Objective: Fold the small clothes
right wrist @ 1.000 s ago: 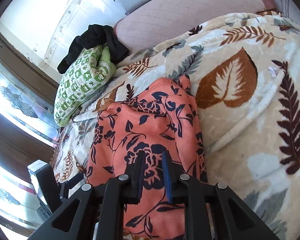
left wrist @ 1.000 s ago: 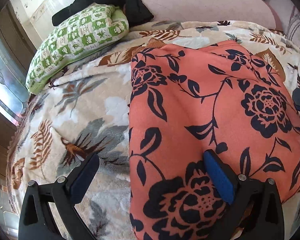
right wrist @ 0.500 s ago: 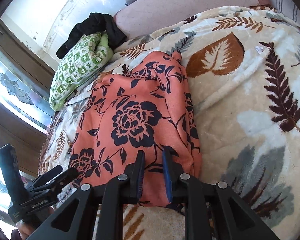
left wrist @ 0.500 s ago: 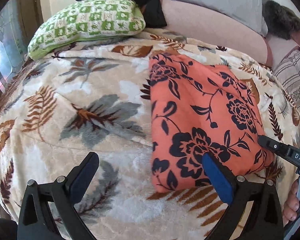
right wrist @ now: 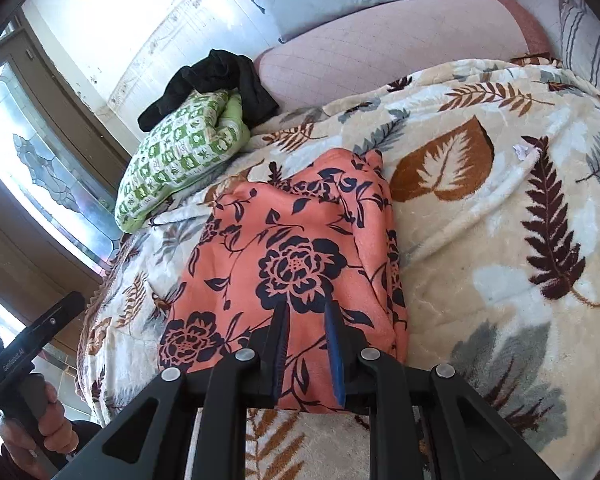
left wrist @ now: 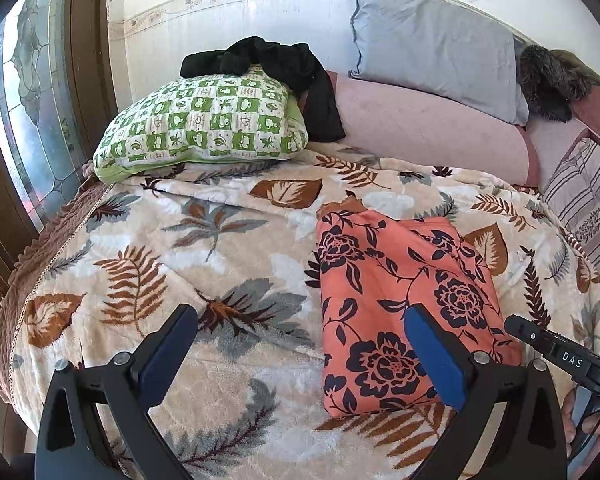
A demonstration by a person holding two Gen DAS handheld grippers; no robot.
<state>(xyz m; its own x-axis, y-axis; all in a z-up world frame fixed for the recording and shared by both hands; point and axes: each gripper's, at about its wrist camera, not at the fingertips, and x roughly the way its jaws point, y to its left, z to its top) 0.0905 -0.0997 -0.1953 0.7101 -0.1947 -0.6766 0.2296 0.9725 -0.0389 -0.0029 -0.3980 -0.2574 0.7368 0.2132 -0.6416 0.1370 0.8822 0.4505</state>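
A folded orange garment with dark blue flowers (left wrist: 400, 304) lies flat on the leaf-patterned blanket (left wrist: 188, 264); it also shows in the right wrist view (right wrist: 296, 264). My left gripper (left wrist: 300, 352) is wide open and empty, raised above the bed, with its right finger over the garment's near part. My right gripper (right wrist: 308, 344) has its jaws a narrow gap apart, above the garment's near edge. No cloth shows between its pads.
A green checked pillow (left wrist: 208, 128) with a black garment (left wrist: 268, 64) on it lies at the head of the bed. A pink bolster (left wrist: 428, 136) and grey pillow (left wrist: 436, 48) sit behind. A window (left wrist: 40, 120) is at left. Striped cushion (left wrist: 588, 200) at right.
Both grippers have pulled back and up from the garment, so more of the bed shows. The garment stays folded on the blanket. The jaws stand as before.
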